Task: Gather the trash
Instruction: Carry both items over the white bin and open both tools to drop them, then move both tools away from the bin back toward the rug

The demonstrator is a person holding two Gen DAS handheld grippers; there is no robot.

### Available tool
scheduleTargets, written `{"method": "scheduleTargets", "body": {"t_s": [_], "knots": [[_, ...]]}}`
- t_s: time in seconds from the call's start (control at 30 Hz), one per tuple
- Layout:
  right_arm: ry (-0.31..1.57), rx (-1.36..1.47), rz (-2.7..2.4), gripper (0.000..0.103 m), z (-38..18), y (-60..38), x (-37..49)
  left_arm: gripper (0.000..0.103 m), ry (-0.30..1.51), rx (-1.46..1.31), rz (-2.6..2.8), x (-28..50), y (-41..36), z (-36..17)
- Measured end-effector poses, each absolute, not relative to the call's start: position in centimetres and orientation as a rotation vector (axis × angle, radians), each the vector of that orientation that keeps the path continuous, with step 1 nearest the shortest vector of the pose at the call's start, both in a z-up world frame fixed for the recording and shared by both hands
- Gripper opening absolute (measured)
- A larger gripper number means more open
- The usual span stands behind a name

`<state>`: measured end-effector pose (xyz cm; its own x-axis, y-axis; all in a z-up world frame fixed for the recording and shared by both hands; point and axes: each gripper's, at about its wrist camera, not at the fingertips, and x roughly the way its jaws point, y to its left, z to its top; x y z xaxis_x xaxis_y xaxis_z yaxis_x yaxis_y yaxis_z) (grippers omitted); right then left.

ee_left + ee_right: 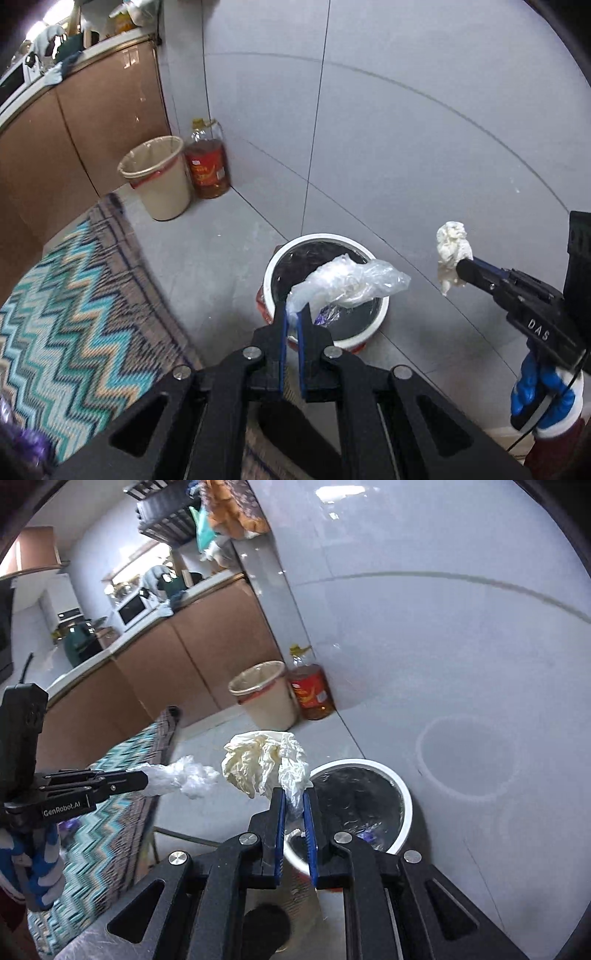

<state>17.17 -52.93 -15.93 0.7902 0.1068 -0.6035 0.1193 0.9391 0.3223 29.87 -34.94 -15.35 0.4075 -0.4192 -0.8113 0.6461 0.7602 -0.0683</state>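
My left gripper (294, 310) is shut on a crumpled clear plastic bag (351, 282) and holds it above the open white trash bin (271, 264) with a black liner. My right gripper (294, 794) is shut on a crumpled white tissue (264, 762) and holds it in the air just left of the same bin (400, 794). In the left wrist view the right gripper (460, 271) with the tissue (452, 249) is to the right of the bin. In the right wrist view the left gripper (146, 779) with the plastic bag (184, 773) is at the left.
A beige bin (159, 177) with a liner and a bottle of oil (207, 162) stand in the corner by the brown cabinets (74, 136). A zigzag rug (74, 314) covers the floor at the left. Grey tiled wall (406, 129) is behind the bin.
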Motion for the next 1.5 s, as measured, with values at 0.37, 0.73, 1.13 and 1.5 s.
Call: {"method": "scheduleTargets", "body": {"t_s": [0.37, 0.73, 1.13, 1.5], "knots": [[0.726, 0.342, -0.070, 0.022, -20.2, -55.9, 23.2, 0.006, 1.031, 0.224, -0.684, 35.4, -40.8, -20.8], [0.757, 0.359, -0.079, 0.028, -21.6, -56.3, 22.4, 0.007, 1.085, 0.155, -0.744, 35.8, -41.0, -22.4], [0.751, 0.360, -0.013, 0.030, -20.4, -53.1, 19.7, 0.007, 1.006, 0.120, -0.766, 33.9, -36.8, -17.6], [0.765, 0.433, 0.005, 0.030, -19.9, -49.7, 13.4, 0.007, 0.951, 0.074, -0.682, 29.2, -27.8, -13.5]]}}
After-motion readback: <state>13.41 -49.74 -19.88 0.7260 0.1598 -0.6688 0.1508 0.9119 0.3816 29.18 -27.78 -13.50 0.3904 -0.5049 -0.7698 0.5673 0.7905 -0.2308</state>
